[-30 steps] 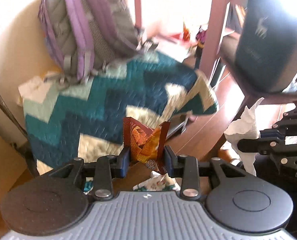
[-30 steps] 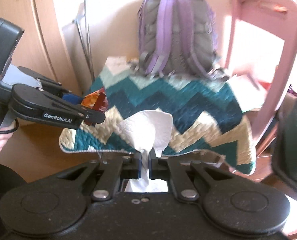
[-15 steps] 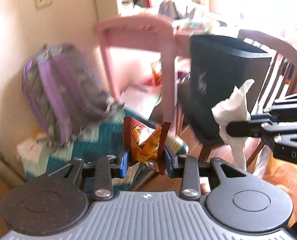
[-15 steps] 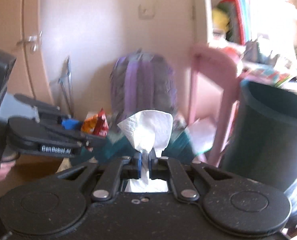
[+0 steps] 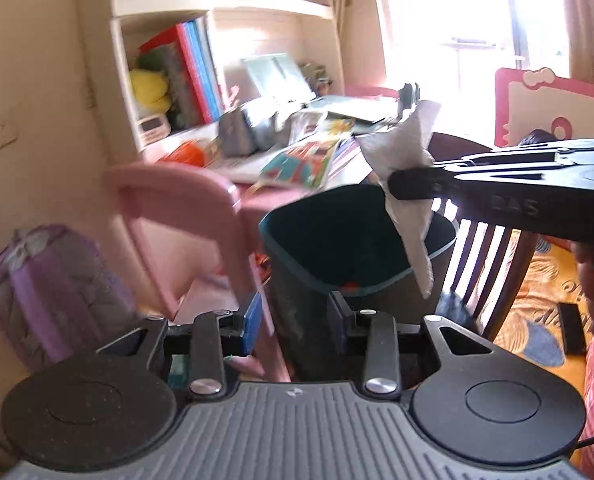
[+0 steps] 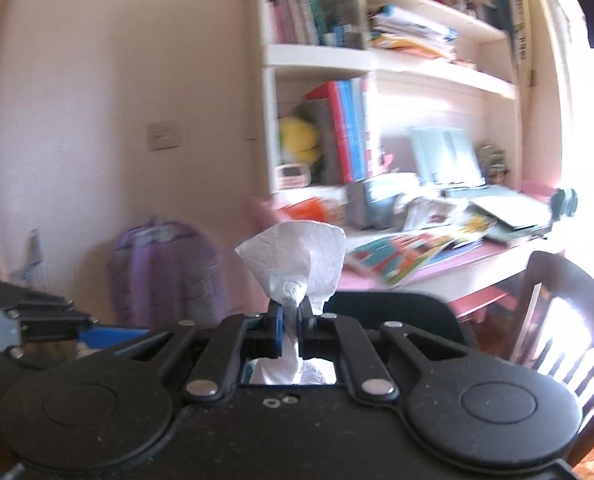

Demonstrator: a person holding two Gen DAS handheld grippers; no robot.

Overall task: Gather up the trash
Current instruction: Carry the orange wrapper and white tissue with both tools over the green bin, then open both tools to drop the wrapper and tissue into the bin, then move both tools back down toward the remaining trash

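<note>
Tissue (image 5: 407, 168): white, crumpled, held just above the rim of the dark bin (image 5: 297, 224).
Right tongs (image 6: 291, 314): pressed together on the tissue.
Left tongs (image 5: 295, 318): spread apart, nothing between them, just before the bin.
Bin: beside the pink chair (image 5: 185, 200).

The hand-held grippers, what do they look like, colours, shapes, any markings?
The left hand-held gripper has a ribbed grey body, two round black discs, black linkage arms with silver rivets and blue finger pads. The right hand-held gripper is all black with the same discs, rivets and blue pads; its side shows faint embossed lettering.
</note>
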